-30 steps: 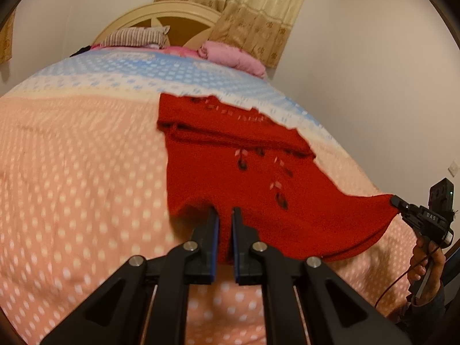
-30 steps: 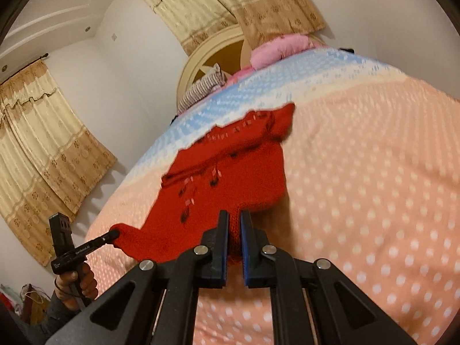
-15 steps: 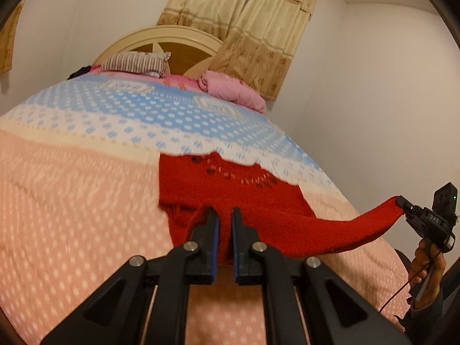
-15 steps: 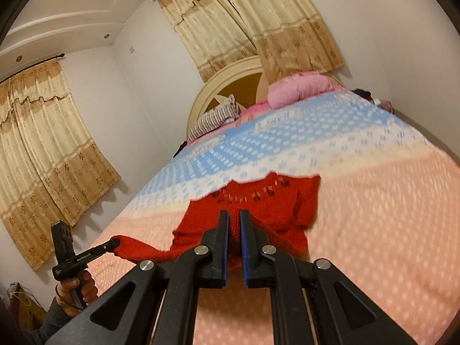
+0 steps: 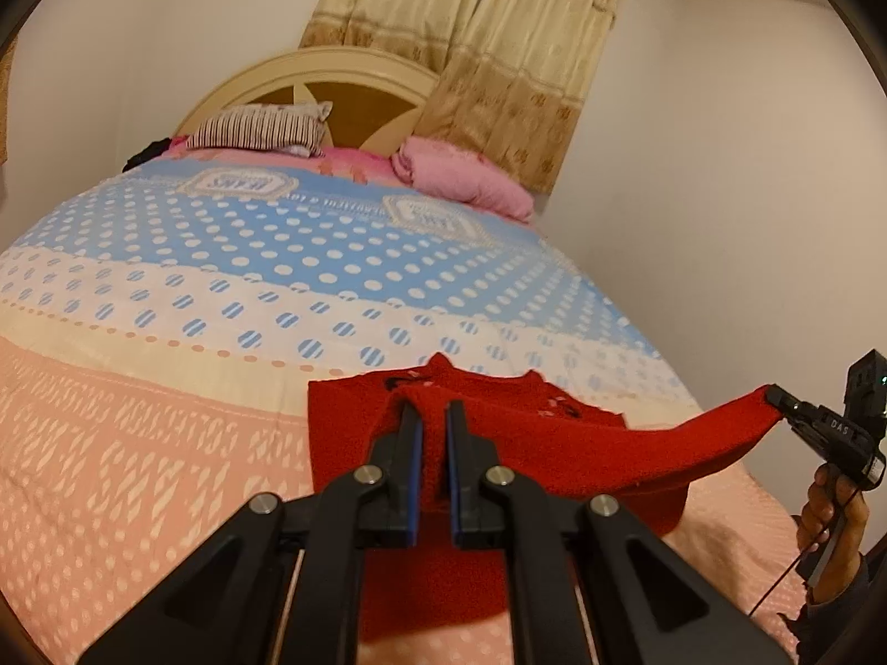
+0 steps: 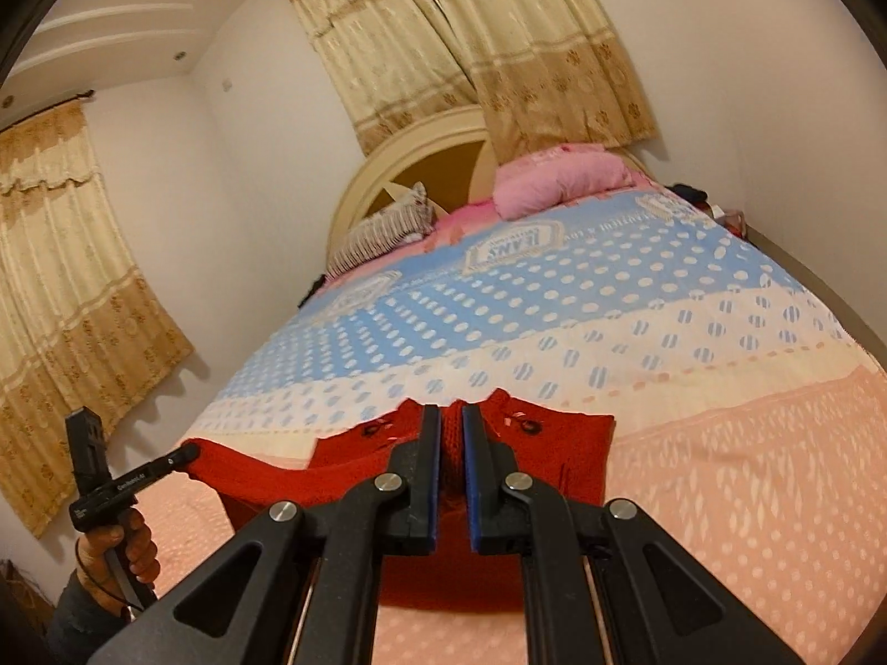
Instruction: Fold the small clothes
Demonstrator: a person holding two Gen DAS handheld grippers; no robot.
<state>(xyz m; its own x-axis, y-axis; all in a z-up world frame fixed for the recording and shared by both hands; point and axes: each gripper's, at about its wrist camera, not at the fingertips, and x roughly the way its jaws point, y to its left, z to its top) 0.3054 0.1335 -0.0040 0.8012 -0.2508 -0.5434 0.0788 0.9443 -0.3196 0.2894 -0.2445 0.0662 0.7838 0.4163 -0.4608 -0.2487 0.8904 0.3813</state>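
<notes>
Dotted bedspread, pink pillow by headboard; red sweater lies mid-bed, hem lifted, pinched by closed left tongs and right tongs, marked "DAS"

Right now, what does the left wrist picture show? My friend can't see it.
The left tool pinches a red sweater and lifts its edge above a polka-dot bedspread. The right tool holds another corner at the far right. Pillows lie by the headboard.
</notes>
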